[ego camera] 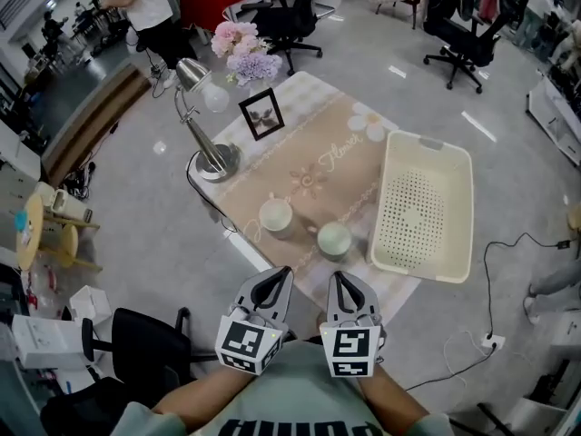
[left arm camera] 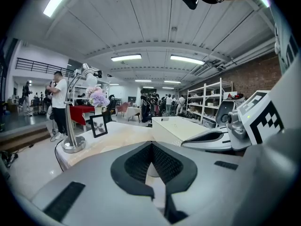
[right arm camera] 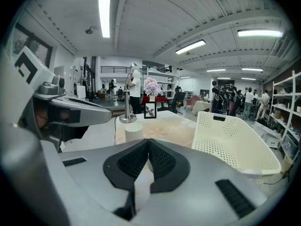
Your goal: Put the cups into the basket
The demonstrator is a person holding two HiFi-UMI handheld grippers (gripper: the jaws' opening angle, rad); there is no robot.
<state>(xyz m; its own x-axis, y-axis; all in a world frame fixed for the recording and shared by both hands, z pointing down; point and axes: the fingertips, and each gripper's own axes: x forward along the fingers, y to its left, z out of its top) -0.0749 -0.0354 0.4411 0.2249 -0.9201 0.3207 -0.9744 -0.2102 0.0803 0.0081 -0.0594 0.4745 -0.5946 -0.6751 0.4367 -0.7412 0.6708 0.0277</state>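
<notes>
Cream plastic, perforated and empty, the basket (ego camera: 432,141) lies on the table (ego camera: 318,153) toward 3 o'clock in the head view, its right rim hanging past the table's edge. Both cups stand outside it on the beige cloth, close to the near edge: the left cup (ego camera: 276,216) sits toward 10 o'clock of the right cup (ego camera: 334,240), with a strip of bare cloth between them, and the right cup stands just beside the basket's left wall without clearly touching it. The left gripper (ego camera: 282,272) and the right gripper (ego camera: 339,276) hang side by side at 6 o'clock of the cups, about over the table's near edge, apart from both cups. Each gripper view shows its fingers pressed together at the tips with nothing between them. The lamp (ego camera: 216,161) stands at the table's left edge, toward 10 o'clock of the cups, the photo frame (ego camera: 261,114) and flowers (ego camera: 243,53) at 12 o'clock, well apart from them. The cloth between the cups and the frame lies bare. A black chair (ego camera: 145,348) stands at 9 o'clock of the left gripper.
</notes>
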